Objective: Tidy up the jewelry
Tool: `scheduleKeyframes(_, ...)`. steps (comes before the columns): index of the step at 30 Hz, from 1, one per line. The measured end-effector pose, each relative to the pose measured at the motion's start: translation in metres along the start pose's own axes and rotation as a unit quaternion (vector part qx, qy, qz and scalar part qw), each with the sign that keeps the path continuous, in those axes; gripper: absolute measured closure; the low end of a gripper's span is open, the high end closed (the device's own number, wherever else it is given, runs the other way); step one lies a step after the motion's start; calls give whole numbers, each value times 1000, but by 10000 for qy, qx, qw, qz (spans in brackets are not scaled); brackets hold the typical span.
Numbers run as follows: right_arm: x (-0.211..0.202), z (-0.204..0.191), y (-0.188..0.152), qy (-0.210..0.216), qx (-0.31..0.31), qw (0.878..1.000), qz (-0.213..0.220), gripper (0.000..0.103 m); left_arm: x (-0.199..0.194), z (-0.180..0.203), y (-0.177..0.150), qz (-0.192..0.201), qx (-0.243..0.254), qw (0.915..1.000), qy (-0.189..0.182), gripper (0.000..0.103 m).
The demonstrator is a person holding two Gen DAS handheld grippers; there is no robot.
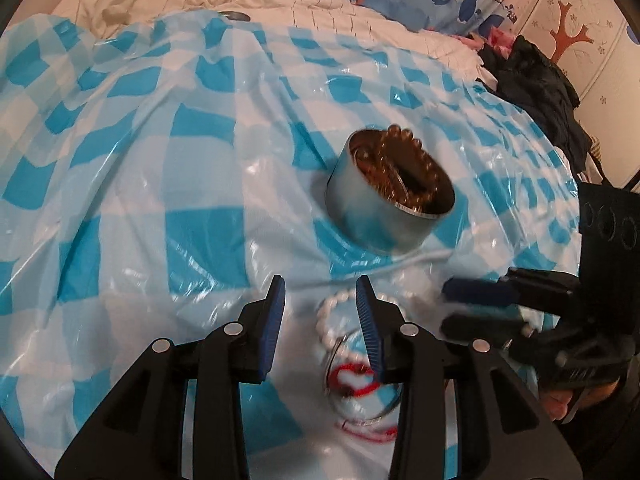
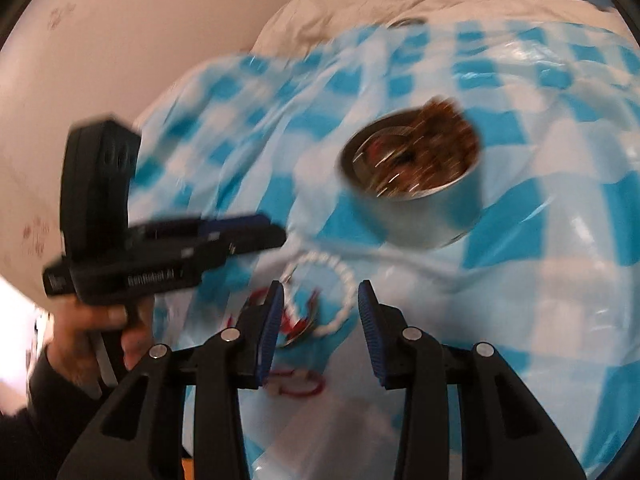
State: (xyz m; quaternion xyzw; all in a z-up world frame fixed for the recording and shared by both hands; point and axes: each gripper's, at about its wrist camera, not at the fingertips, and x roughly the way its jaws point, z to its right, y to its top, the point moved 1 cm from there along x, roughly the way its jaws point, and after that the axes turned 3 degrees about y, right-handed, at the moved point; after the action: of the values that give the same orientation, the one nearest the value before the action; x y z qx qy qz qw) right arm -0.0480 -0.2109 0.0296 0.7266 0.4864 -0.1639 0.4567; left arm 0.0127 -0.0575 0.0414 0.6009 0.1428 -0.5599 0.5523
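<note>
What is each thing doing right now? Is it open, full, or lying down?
Left gripper: open, empty.
Right gripper: open, empty.
Round tin: lid off, holding brown beads.
White bead bracelet: lying on the cloth, outside the tin.
Red string pieces: on the cloth, outside the tin.
Checked cloth: spread out, wrinkled.

Plastic sheet [image 1: 168, 184] lies spread over the bed [image 1: 360, 28], with bedding bunched at the far edge. Round tin [image 1: 390, 210] sits on the sheet, mid-scene, tilted; beaded strands [image 1: 416, 160] piled in it, some over the far rim. Near side of the tin: bead bracelet [image 1: 332, 316] flat on the sheet, a thin metal ring [image 1: 360, 392] and a cord piece [image 1: 352, 380] just nearer, overlapping it. Left gripper [image 1: 320, 328] is over the bracelet, one of its fingers [image 1: 370, 328] above the loop. Right gripper [image 1: 472, 312] comes in from the right, beside the bracelet. Dark clothes [image 1: 536, 92] heaped far right, against the wall [image 1: 592, 20].
</note>
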Motion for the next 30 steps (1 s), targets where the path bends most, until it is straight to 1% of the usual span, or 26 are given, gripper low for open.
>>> scheduleKeyframes(2, 3, -6, -6, -94, -114, 9999, -91, 65, -1, -1, -4, -58, 56, 10000, 0, 68)
scheduleKeyframes(7, -2, -8, -27, -51, -165, 9995, -259, 65, 5, 0, -14, -230, 263, 9993, 124, 69)
scheduleKeyframes(10, -1, -19, -34, -26, -439, 9984, -355, 65, 6, 5, -15, -254, 347, 9990, 99, 69)
scheduleKeyframes(13, 4, -32, -38, 18, -774, 9960, -450, 65, 9, 11, -17, -322, 474, 9983, 103, 69)
scheduleKeyframes(15, 7, -36, -41, 16, -892, 9949, -468, 64, 7, 9, -18, -322, 438, 9985, 72, 69)
scheduleKeyframes(16, 9, -37, -41, -4, -915, 9947, -469, 61, 5, 7, -17, -306, 407, 9987, 34, 69)
scheduleKeyframes(18, 14, -38, -43, -54, -976, 9939, -507, 61, 0, 7, -19, -295, 421, 9987, -7, 69)
scheduleKeyframes(22, 16, -43, -46, -20, -1133, 9915, -634, 61, 3, 16, -28, -488, 674, 9965, -39, 68)
scheduleKeyframes(24, 15, -43, -47, -11, -1197, 9905, -678, 61, 7, 19, -31, -551, 752, 9956, 7, 65)
scheduleKeyframes(25, 16, -44, -47, -29, -1248, 9897, -696, 61, 7, 20, -33, -549, 810, 9952, 49, 65)
scheduleKeyframes(26, 17, -46, -46, -66, -1303, 9889, -708, 69, 6, 21, -33, -505, 852, 9951, 62, 66)
scheduleKeyframes(27, 17, -46, -46, -101, -1332, 9884, -717, 78, 4, 21, -33, -463, 868, 9951, 63, 70)
scheduleKeyframes(28, 18, -45, -47, -125, -1339, 9881, -752, 92, 2, 21, -33, -432, 902, 9949, 85, 86)
scheduleKeyframes(29, 17, -43, -46, -125, -1323, 9882, -766, 92, 0, 20, -33, -423, 922, 9948, 110, 96)
scheduleKeyframes(30, 16, -42, -46, -118, -1305, 9884, -769, 92, -2, 19, -32, -397, 930, 9948, 100, 97)
